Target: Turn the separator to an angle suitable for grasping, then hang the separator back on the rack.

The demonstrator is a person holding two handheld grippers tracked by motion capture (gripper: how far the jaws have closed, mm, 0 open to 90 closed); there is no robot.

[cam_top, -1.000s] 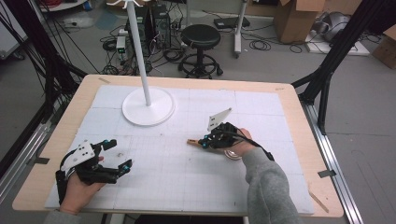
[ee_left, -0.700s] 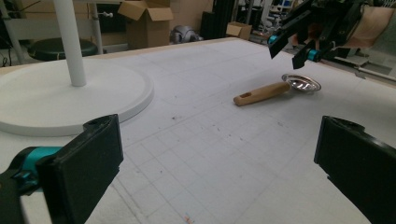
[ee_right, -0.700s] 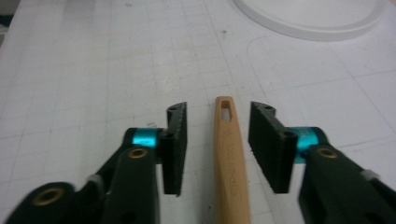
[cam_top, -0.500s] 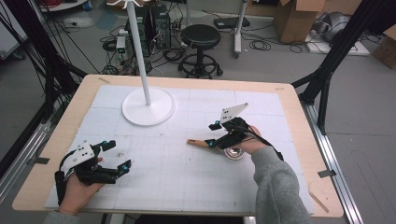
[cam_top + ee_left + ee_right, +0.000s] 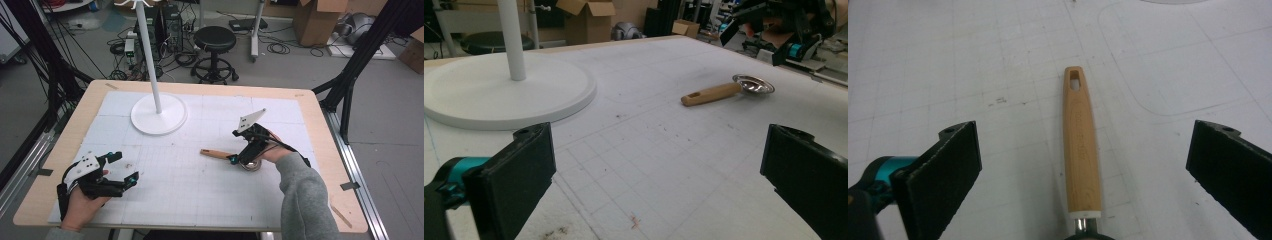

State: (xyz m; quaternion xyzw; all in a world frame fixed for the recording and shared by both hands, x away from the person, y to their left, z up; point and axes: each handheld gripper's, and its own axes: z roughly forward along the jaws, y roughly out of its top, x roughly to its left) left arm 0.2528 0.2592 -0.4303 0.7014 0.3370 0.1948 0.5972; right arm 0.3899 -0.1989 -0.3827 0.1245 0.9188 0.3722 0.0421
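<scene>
Right gripper: hovering over the bowl end of the spoon, black fingers spread wide and holding nothing; in the right gripper view the handle is running straight up the middle between them, so the hand appears to be lining up along the handle for a grasp.

Spoon: small ladle-like spoon with a light wooden handle and shiny metal bowl, lying flat on the white gridded foam tabletop, right of centre, handle pointing toward the person's left.

Left gripper: resting low near the front left corner, well apart from the spoon, fingers wide open and empty; probably parked out of the way.

White stand with round flat base and thin upright pole: sitting at the far left, untouched, clear of both hands.

Judgement: pickup not yet made.
</scene>
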